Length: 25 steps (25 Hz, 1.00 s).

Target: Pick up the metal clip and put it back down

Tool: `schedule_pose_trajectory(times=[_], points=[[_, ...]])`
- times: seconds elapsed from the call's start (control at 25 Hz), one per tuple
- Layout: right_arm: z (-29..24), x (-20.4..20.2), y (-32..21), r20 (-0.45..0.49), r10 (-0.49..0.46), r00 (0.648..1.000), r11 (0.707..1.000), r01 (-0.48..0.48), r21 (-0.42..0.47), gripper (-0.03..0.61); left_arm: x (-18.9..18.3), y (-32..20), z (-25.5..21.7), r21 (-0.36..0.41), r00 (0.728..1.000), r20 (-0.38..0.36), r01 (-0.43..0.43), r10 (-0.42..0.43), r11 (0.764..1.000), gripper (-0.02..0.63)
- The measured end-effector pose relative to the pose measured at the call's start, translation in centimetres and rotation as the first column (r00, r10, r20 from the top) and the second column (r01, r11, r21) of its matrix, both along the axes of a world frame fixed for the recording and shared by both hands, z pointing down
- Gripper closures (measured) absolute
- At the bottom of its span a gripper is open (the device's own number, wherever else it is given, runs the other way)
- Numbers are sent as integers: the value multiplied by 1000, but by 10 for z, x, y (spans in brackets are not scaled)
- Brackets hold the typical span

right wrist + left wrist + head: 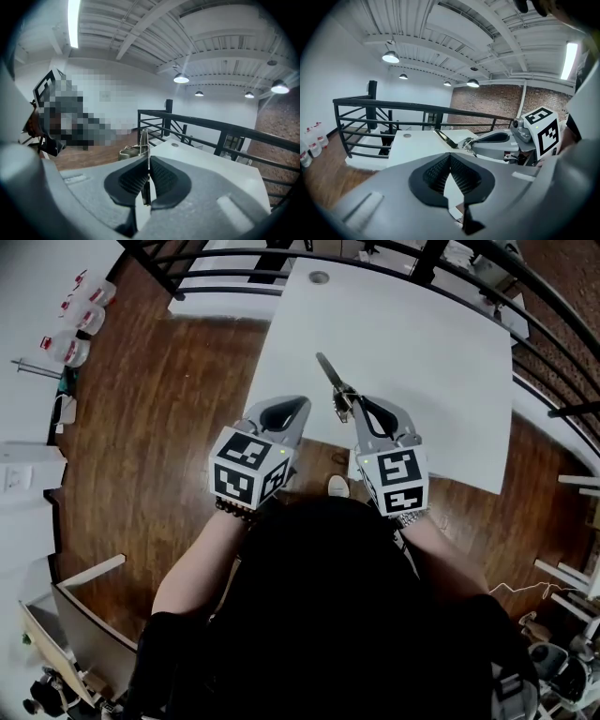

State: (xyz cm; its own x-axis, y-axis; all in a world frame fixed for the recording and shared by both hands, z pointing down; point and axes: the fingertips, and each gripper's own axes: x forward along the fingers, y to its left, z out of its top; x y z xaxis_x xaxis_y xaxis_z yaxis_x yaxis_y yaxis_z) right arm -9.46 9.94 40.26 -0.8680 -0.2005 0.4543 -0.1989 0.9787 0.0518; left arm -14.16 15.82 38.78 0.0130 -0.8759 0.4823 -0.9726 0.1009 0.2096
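Metal clip (332,381) is clenched at its near end between the pads of the right tool (353,408), its long blade slanting away over the white worktop (431,362), inside the near edge and closer to the near-left corner. In the right gripper view the clip (144,140) shows edge-on as a thin strip; its gripped part is hidden between the pads. Whether its far tip clears the surface is hard to tell. The left tool (302,403) hangs just beside it at the near-left corner, jaws together with nothing between them. A black railing (216,276) runs beyond the far edge. The person's body cuts off the near view.
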Motion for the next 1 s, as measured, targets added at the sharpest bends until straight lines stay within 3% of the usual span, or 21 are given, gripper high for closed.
schedule_pose_trajectory(times=[0.24,0.52,0.8,1.0], points=[[1,-54,32,-8,121,993,993,-121,9,578,-62,30,3,16,994,-13,-106,106,994,597],[-7,-101,62,-6,270,963,962,-269,43,580,-113,57,4,34,966,-31,-255,256,966,597],[-5,-131,52,-33,318,947,947,-317,50,578,-144,40,13,42,951,-74,-299,302,953,597],[2,-150,21,-28,318,948,948,-317,31,578,-161,10,16,22,951,-59,-303,304,953,597]])
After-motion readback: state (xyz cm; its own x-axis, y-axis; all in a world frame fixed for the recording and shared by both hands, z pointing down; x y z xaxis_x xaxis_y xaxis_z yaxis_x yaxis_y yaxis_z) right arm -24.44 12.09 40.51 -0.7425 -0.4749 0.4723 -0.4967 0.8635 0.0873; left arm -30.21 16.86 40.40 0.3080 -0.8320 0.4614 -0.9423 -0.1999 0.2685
